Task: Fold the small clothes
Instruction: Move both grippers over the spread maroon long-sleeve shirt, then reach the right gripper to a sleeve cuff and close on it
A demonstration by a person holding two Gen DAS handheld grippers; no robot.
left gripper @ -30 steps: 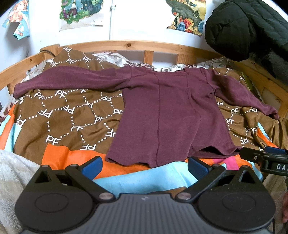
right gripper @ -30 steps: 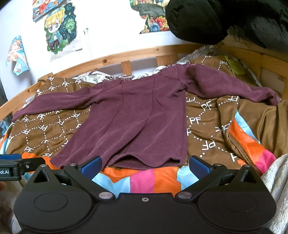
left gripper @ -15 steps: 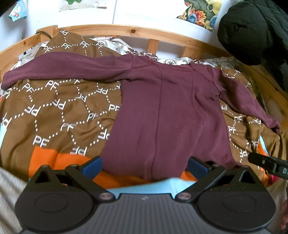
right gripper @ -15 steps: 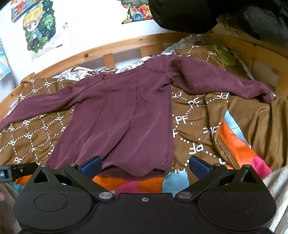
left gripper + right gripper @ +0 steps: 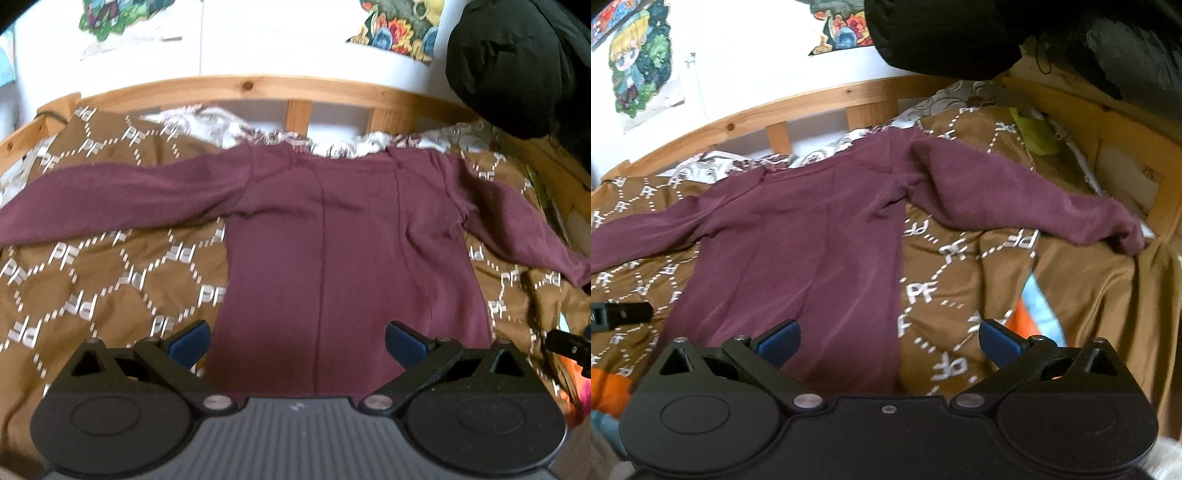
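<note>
A maroon long-sleeved shirt (image 5: 343,236) lies flat on the bed with both sleeves spread sideways; in the right wrist view the same shirt (image 5: 812,236) fills the middle left. My left gripper (image 5: 297,341) hovers open over the shirt's lower body, nothing between its blue fingertips (image 5: 190,341). My right gripper (image 5: 888,341) is open too, straddling the shirt's right side edge, its left fingertip over cloth and its right over the quilt. Both views hide the hem behind the gripper bodies.
A brown quilt with white PF print (image 5: 96,280) covers the bed. A wooden bed rail (image 5: 258,86) runs along the back and right. A black jacket (image 5: 517,62) hangs at the upper right. Each gripper's tip shows at the other view's edge.
Both grippers have moved forward and up along the shirt, from beyond its hem to over its lower body. The hem and the orange and blue bedding have dropped out of sight. Both stay open.
</note>
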